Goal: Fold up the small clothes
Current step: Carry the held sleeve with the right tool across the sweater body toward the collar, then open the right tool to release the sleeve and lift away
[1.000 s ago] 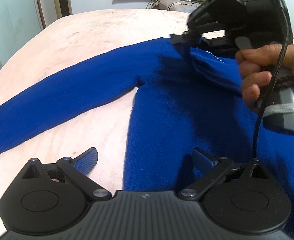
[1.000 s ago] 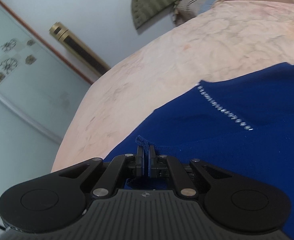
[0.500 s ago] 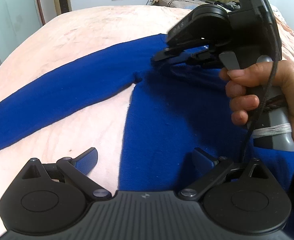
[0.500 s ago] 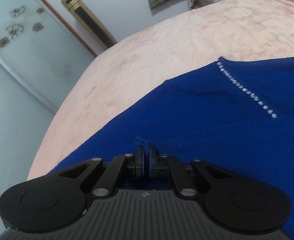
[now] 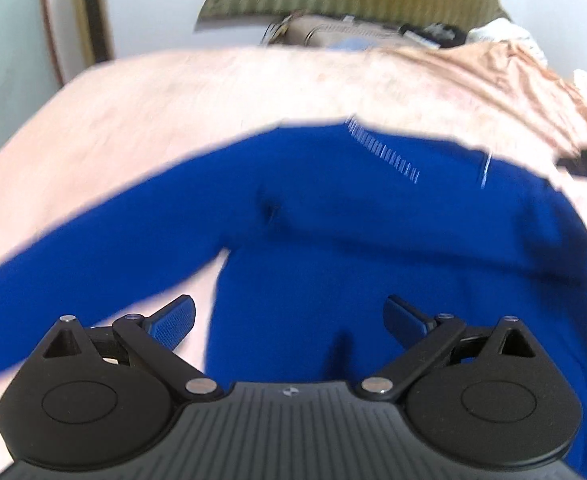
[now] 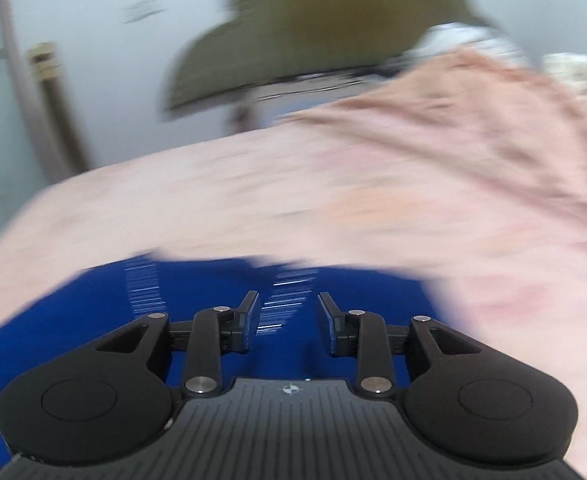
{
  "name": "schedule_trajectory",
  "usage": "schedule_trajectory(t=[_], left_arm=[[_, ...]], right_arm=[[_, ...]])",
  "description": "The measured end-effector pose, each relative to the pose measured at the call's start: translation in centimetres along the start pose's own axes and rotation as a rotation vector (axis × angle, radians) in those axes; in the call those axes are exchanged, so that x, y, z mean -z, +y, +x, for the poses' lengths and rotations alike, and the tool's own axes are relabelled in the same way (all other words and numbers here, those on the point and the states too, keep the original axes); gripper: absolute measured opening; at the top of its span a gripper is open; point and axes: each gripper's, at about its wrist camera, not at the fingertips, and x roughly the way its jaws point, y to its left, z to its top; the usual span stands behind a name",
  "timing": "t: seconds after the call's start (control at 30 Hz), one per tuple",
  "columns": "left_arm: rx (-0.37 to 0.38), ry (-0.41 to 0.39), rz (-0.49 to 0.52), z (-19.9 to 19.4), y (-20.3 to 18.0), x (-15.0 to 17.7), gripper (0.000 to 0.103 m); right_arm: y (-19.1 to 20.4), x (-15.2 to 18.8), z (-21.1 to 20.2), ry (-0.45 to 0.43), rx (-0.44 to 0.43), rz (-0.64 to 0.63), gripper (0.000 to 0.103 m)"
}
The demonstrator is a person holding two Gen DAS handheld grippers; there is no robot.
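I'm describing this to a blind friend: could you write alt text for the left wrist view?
A blue sweater lies spread on a pink bedsheet, one sleeve stretched left. The open left gripper hovers above its lower part, holding nothing. The picture is motion-blurred.

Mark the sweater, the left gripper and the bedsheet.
sweater (image 5: 373, 248): left wrist view, chest.
left gripper (image 5: 289, 320): left wrist view, gap between fingertips.
bedsheet (image 5: 213, 96): left wrist view, bare part beyond the sweater.
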Motion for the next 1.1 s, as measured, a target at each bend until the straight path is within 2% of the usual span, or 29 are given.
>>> schedule_trajectory(t=[0.1,0.2,0.33,0.37,0.47,0.53,0.57,0.67,0.7,0.73,0.77,0.8,0.83,0.87,0.9,1.0,1.07,1.1], left_arm=[[-0.026,-0.060,0.035,1.8,-1.8,-2.5,0.101],[-0.056,-0.050,0.058,5.0,-3.1,-4.1,0.101],[-0.121,-0.030,0.094,7.8,-4.6,-4.3,0.101],[-0.131,-0.020,0.100,8.2,-4.8,-4.2,0.101],[-0.134,0.004,0.095,9.3,-4.8,-3.9,0.102],[-0.123,0.000,0.070,9.2,-4.5,-3.6,0.102],[-0.119,0.002,0.065,9.3,-4.3,-3.6,0.102],[-0.106,0.004,0.050,9.5,-4.0,-3.7,0.102],[-0.105,0.000,0.049,9.5,-4.0,-3.6,0.103],[-0.107,-0.005,0.049,9.6,-4.1,-3.5,0.103],[-0.112,-0.011,0.051,9.6,-4.3,-3.5,0.103],[-0.118,-0.017,0.055,9.7,-4.4,-3.5,0.103],[-0.125,-0.023,0.061,9.6,-4.6,-3.4,0.103],[-0.131,-0.028,0.071,9.5,-4.7,-3.3,0.103],[-0.135,-0.030,0.080,9.6,-4.9,-3.4,0.103],[-0.129,-0.025,0.087,9.7,-4.7,-3.6,0.103],[-0.118,-0.018,0.077,9.8,-4.5,-3.7,0.103],[-0.114,-0.017,0.074,9.9,-4.4,-3.7,0.103]], right_arm=[[-4.3,-0.4,-0.2,0.007,0.103,-0.016,0.037],[-6.5,-0.2,0.6,0.060,0.092,-0.023,0.037],[-6.3,0.4,2.6,0.127,0.052,-0.064,0.040],[-6.0,0.5,3.1,0.135,0.063,-0.080,0.036],[-5.1,0.7,5.6,0.191,0.120,-0.111,0.035],[-4.8,0.9,6.6,0.196,0.220,-0.197,0.053],[-4.9,0.8,6.4,0.170,0.315,-0.243,0.065],[-6.3,0.4,5.5,0.077,0.603,-0.328,0.068],[-6.9,0.1,4.9,0.057,0.631,-0.310,0.069],[-7.4,-0.3,4.1,0.042,0.578,-0.261,0.069],[-7.8,-0.6,3.3,0.039,0.465,-0.196,0.069],[-8.0,-0.9,3.0,0.055,0.333,-0.131,0.067],[-7.9,-1.0,3.2,0.080,0.239,-0.090,0.067],[-7.3,-1.1,3.9,0.107,0.186,-0.080,0.067],[-6.6,-1.2,4.8,0.135,0.176,-0.100,0.069],[-4.2,-0.7,8.5,0.269,0.217,-0.255,0.077],[-3.9,-0.7,8.9,0.286,0.269,-0.345,0.084],[-4.1,-0.8,8.9,0.294,0.326,-0.403,0.085]])
